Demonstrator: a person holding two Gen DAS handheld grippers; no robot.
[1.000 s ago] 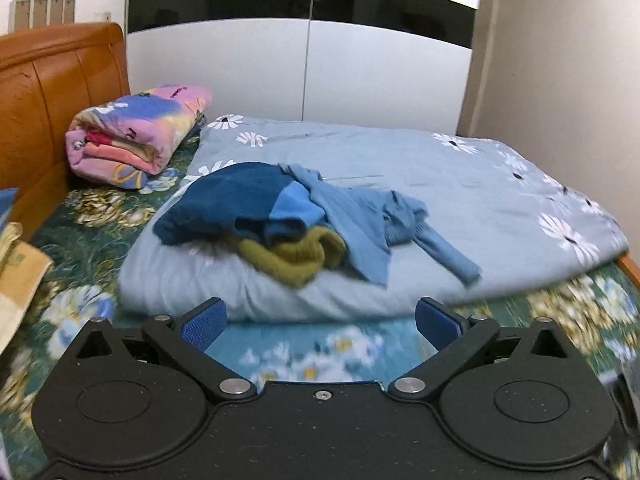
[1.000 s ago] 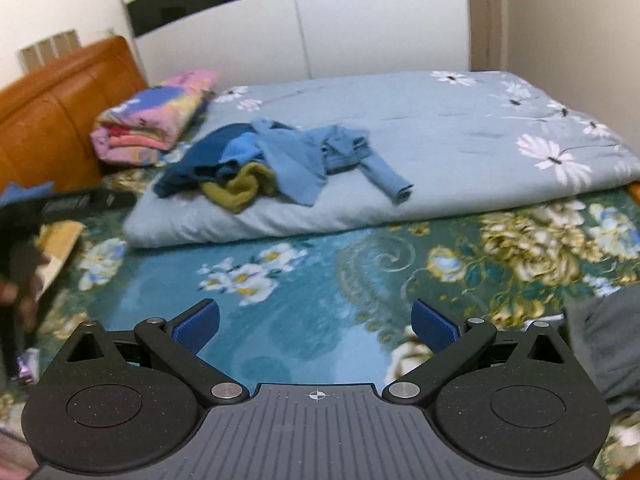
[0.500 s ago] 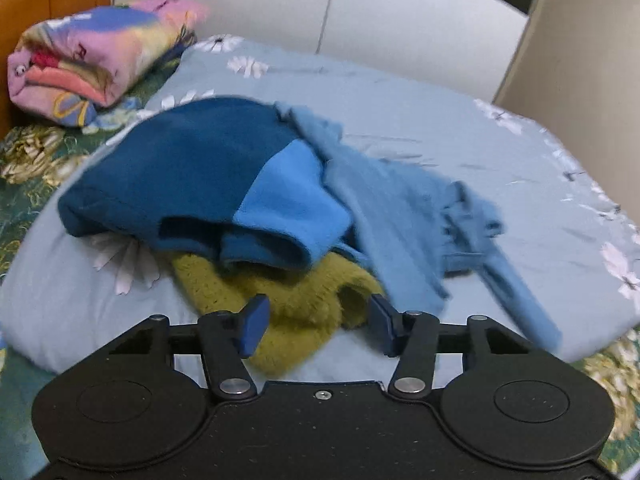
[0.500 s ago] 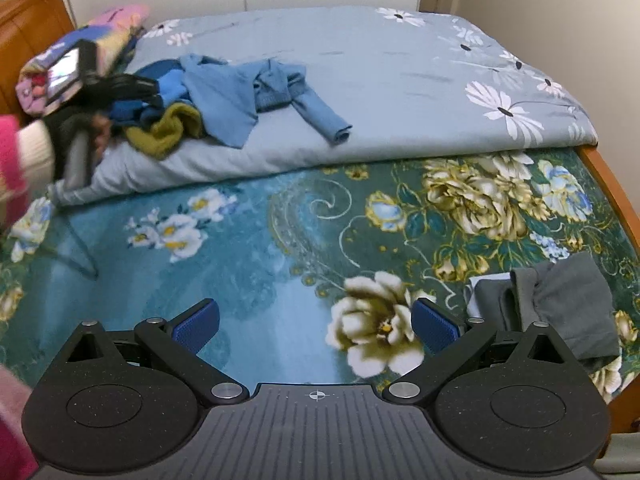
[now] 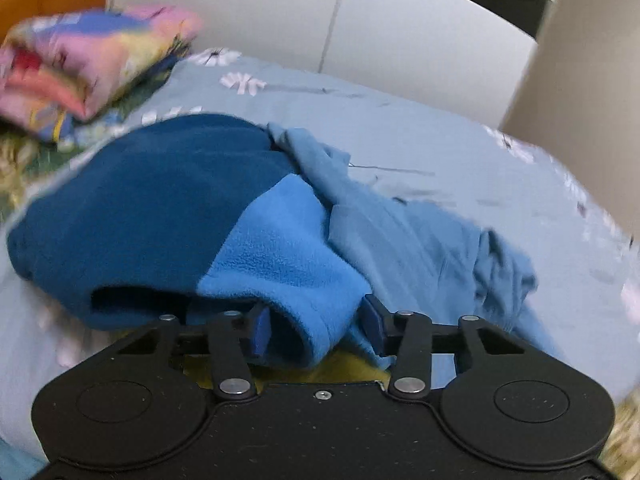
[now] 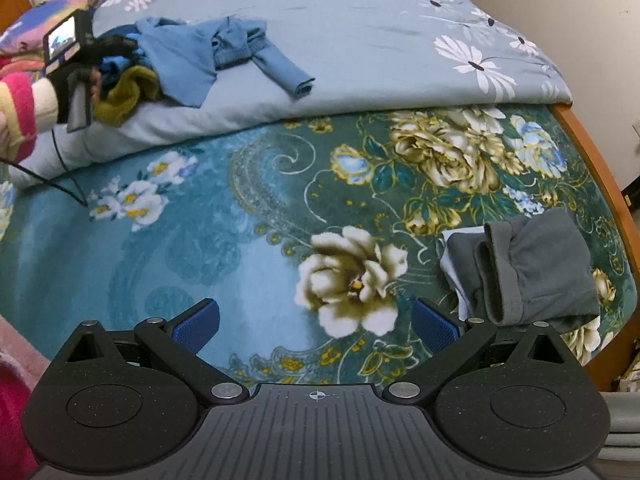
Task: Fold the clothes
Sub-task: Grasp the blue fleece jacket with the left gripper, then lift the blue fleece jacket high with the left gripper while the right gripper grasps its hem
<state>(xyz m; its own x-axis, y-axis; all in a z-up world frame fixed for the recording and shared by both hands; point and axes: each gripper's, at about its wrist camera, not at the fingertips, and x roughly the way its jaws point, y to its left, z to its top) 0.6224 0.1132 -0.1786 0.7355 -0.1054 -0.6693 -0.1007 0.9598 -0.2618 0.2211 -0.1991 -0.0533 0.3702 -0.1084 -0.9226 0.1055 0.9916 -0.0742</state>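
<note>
The two-tone blue fleece (image 5: 208,224) is lying on the heap near the quilt's (image 6: 360,40) front-left corner; I'm bracketing its light-blue cuff with my left gripper (image 5: 314,326), half-closed, not yet pinching. I'm aiming to catch only that layer. My right gripper (image 6: 314,320) is hovering wide, empty, over the floral bedspread (image 6: 240,208).

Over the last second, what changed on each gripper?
The left gripper moved from the bed's edge in to the clothes pile, and its fingers narrowed around the light blue fleece cuff; whether they pinch it yet is unclear. The right gripper tilted down over the floral sheet, fingers wide, holding nothing. The pile, quilt and folded grey garment lie as before.
</note>
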